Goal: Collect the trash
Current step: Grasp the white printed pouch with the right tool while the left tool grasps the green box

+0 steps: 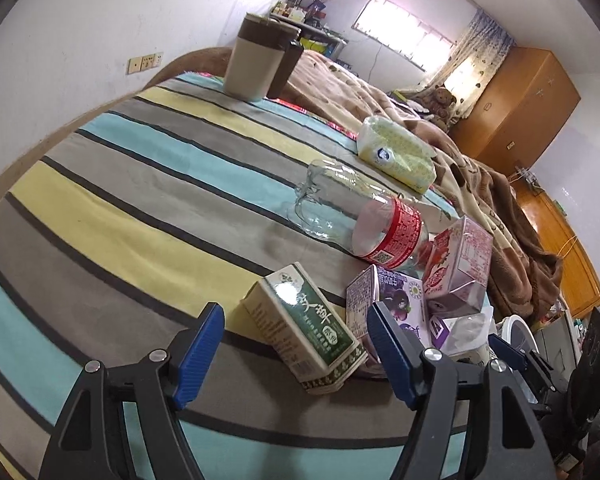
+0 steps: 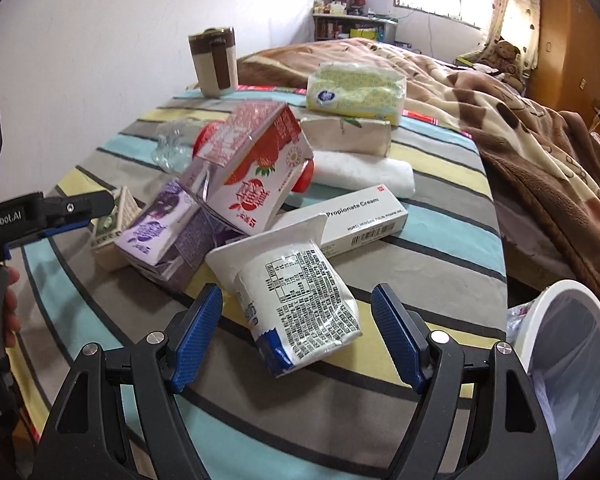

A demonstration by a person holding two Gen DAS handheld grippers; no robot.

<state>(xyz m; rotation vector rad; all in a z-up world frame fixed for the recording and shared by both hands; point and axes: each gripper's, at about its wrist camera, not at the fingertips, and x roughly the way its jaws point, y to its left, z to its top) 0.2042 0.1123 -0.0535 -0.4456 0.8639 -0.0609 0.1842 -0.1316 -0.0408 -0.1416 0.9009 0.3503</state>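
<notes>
A green and cream drink carton [image 1: 312,332] lies on the striped bedspread between the fingers of my left gripper [image 1: 296,316], which is open; its pads stand just clear of the carton's sides. A white yogurt cup [image 2: 300,300] lies on its side between the fingers of my open right gripper [image 2: 296,300], with a gap on both sides. Beyond are a purple carton [image 2: 160,228], a pink strawberry milk carton [image 2: 256,168] and a clear bottle with a red label [image 1: 380,232]. The left gripper [image 2: 80,208] also shows in the right wrist view.
A white bin with a clear liner [image 2: 572,360] stands off the bed's right edge. A white cream box [image 2: 360,216], a folded towel [image 2: 364,172], a tissue pack [image 2: 356,92] and a beige and brown cup [image 2: 214,60] lie farther back. A brown blanket [image 2: 520,128] covers the right.
</notes>
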